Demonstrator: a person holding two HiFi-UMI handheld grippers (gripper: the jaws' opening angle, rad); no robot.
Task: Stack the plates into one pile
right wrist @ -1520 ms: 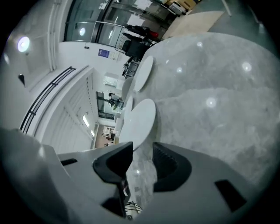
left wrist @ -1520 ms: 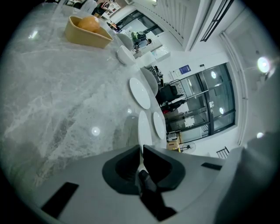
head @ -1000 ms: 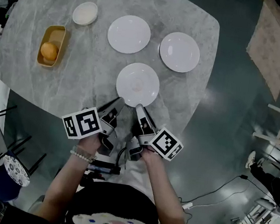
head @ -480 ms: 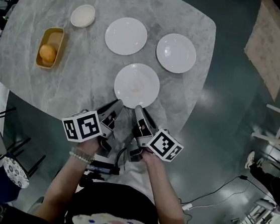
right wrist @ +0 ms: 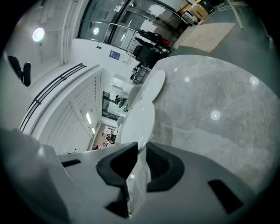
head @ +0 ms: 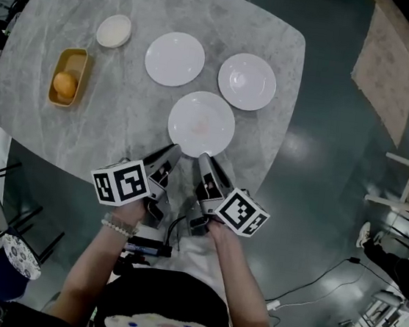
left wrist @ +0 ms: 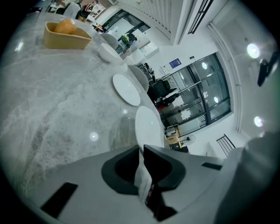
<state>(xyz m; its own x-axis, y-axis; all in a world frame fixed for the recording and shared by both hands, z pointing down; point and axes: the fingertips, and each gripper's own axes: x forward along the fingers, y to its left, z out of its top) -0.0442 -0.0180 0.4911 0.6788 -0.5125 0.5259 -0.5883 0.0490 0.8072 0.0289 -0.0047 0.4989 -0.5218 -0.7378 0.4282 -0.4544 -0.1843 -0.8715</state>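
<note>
Your left gripper (left wrist: 141, 148) has its jaws drawn close together, pinching the near rim of the round white plate (left wrist: 148, 127), and they have just eased a touch wider with the rim between them. Your right gripper (right wrist: 142, 146) grips the same rim just beside it. Its jaws have just been closing, with the plate's (right wrist: 138, 124) edge caught between the pads.

From the head view, your left gripper (head: 173, 150) and right gripper (head: 204, 157) sit side by side at the plate's (head: 201, 124) near edge, angled inward toward each other. Each one's marker cube (head: 119, 182) faces up towards you, the other cube (head: 243, 212) over your right hand. The held plate lies over the near part of the grey marbled tabletop (head: 122, 112), close to its edge. Both gripper views show a shadow on the stone beneath it, but you cannot tell whether its far edge touches the table.

Beyond it, apart from it and from each other, lie a second white plate (head: 175, 58) on the left and a third white plate (head: 247, 81) on the right, both flat on the table. Farther left stands a small white bowl (head: 113, 31). Near it is a yellow oblong tray (head: 75, 62) holding an orange fruit (head: 65, 84).
</note>
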